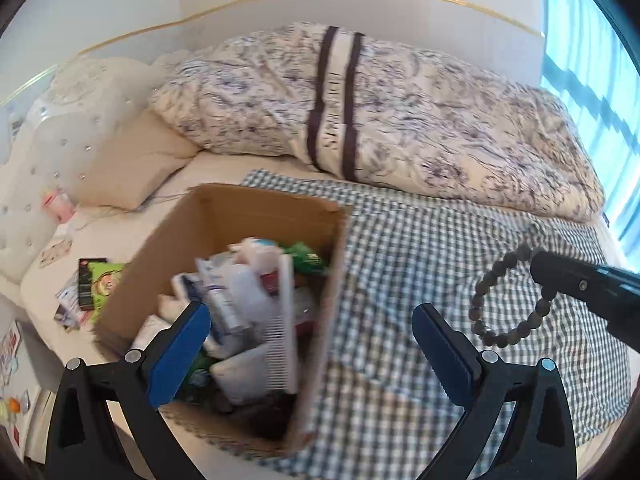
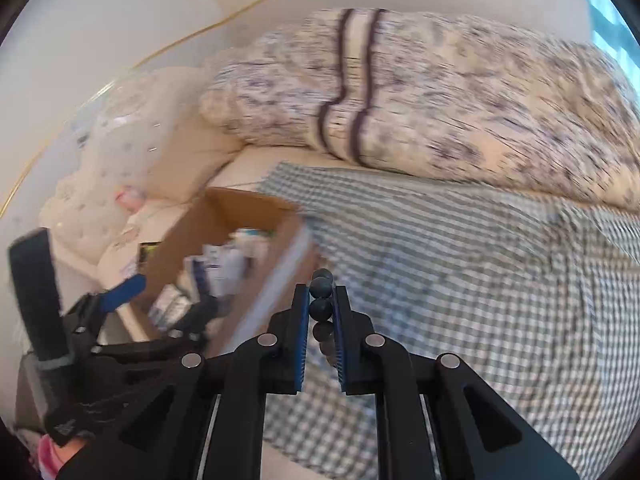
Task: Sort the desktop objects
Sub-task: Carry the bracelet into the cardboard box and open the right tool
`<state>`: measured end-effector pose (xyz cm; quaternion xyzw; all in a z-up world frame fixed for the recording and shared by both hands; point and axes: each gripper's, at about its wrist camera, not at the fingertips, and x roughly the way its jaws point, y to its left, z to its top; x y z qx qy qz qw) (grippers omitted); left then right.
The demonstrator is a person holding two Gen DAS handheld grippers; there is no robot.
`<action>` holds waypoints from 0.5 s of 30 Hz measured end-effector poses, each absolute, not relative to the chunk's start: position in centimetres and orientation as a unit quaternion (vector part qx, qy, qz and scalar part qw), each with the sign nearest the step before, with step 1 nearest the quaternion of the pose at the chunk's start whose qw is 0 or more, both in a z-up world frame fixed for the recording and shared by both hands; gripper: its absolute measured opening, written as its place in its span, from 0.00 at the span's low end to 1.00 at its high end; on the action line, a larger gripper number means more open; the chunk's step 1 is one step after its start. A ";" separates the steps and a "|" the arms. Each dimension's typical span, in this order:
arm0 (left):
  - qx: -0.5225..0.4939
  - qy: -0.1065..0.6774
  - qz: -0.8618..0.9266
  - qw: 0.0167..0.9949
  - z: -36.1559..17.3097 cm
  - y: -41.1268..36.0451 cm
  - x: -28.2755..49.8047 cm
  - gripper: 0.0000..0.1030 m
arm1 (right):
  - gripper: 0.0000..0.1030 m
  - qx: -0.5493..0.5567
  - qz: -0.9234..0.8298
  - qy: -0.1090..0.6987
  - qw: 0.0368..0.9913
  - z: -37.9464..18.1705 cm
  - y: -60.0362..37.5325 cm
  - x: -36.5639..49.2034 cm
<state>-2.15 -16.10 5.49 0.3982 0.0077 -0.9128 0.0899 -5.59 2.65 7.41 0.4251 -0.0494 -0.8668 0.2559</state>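
A dark beaded bracelet hangs in the air over the checked cloth, pinched by my right gripper, which comes in from the right. In the right wrist view the beads sit between the blue pads of that gripper, which is shut on them. My left gripper is open, held above the near right corner of a cardboard box. The box holds several items, among them a white comb and white tubes. The open left gripper also shows at the left in the right wrist view, over the box.
The box stands on a bed with a green checked cloth. A flowered duvet is bunched behind it, with a beige pillow and tufted headboard to the left. Small packets lie left of the box. A window is at the right.
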 end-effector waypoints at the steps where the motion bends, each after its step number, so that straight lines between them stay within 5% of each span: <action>1: 0.398 0.011 -0.913 0.095 5.5 -17.1 -2.0 1.00 | 0.11 0.423 -0.865 -0.046 0.265 7.8 1.3 -5.6; 13: 0.412 0.060 -0.901 0.120 1.3 -26.4 -3.2 1.00 | 0.12 0.442 -0.837 0.002 0.323 5.2 -12.8 -9.4; 14: 0.414 0.063 -0.900 0.119 0.8 -26.8 -3.5 1.00 | 0.15 0.446 -0.837 0.007 0.317 4.4 -13.4 -9.8; 15: 0.415 0.065 -0.900 0.117 0.3 -27.1 -3.7 1.00 | 0.33 0.448 -0.839 0.011 0.309 3.8 -13.7 -10.2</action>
